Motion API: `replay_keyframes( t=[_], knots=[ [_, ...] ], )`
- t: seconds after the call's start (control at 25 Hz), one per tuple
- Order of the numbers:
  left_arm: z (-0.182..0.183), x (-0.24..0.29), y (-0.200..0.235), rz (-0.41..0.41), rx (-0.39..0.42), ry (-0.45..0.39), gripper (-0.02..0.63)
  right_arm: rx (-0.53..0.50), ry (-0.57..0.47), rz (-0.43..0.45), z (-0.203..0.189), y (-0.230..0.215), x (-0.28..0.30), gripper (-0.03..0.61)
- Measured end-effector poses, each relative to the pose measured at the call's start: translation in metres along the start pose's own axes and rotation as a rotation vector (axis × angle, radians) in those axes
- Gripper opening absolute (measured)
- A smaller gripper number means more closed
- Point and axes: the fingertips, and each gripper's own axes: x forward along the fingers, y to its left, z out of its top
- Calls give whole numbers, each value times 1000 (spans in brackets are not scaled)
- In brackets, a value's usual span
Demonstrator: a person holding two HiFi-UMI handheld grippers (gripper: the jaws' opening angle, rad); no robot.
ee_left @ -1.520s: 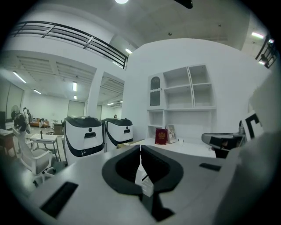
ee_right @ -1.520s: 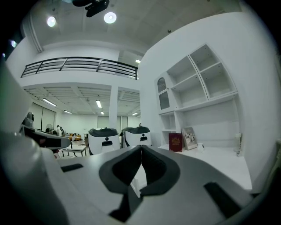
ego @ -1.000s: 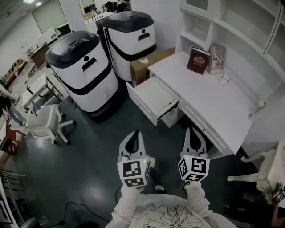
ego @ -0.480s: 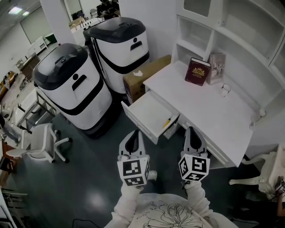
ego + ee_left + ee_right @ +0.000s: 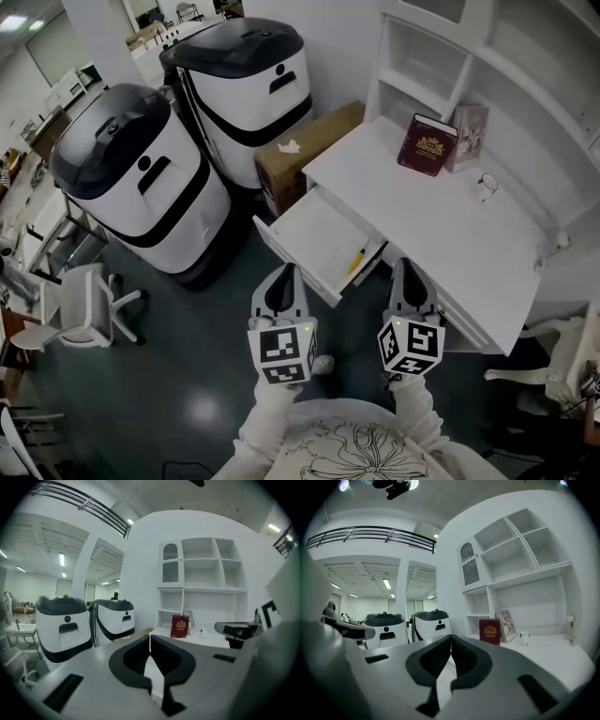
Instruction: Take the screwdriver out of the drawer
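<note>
We hold a gripper in each hand, low in the head view, both pointing toward the desk (image 5: 450, 230). Our left gripper (image 5: 284, 272) has its jaws pressed together with nothing pinched. In the left gripper view the two dark pads meet in a single seam. Our right gripper (image 5: 406, 265) is the same, jaws pressed together and empty, as the right gripper view shows. The grippers sit side by side, apart from each other, and neither touches the desk or the drawer (image 5: 309, 225).

The drawer stands pulled out from under the desk's left end, its white floor open to us. The screwdriver (image 5: 357, 260), yellow, lies inside it, close along the wall nearest our right gripper and near the corner toward us. In the head view it shows between the two gripper tips, a little beyond them and apart from both.

On the desk a dark red book (image 5: 429, 145) stands upright, with a frame (image 5: 469, 124) just beside it on the right. A small glass (image 5: 487, 183) stands near them, further right. White shelves (image 5: 422, 56) rise behind the desk.

On the floor left of the desk lies a brown box (image 5: 305, 150). Beyond it stand two large white bins (image 5: 141, 187) with black lids, side by side. A white chair (image 5: 80, 305) stands at the far left, well apart from the drawer.
</note>
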Motion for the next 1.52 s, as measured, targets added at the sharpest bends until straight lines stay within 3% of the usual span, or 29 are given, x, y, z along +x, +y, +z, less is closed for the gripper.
replay_keyframes(
  t=[0.36,1.04,1.52],
  knots=[
    [-2,55,9,-1,-15,27,11,-6,37,-8,-11,-14,51,3],
    [-15,197,-9,37,-34,136,11,-2,114,40,-22,-84,186,3],
    [-71,270,-25,8,-43,321,12,5,203,76,-53,-115,255,3]
  ],
)
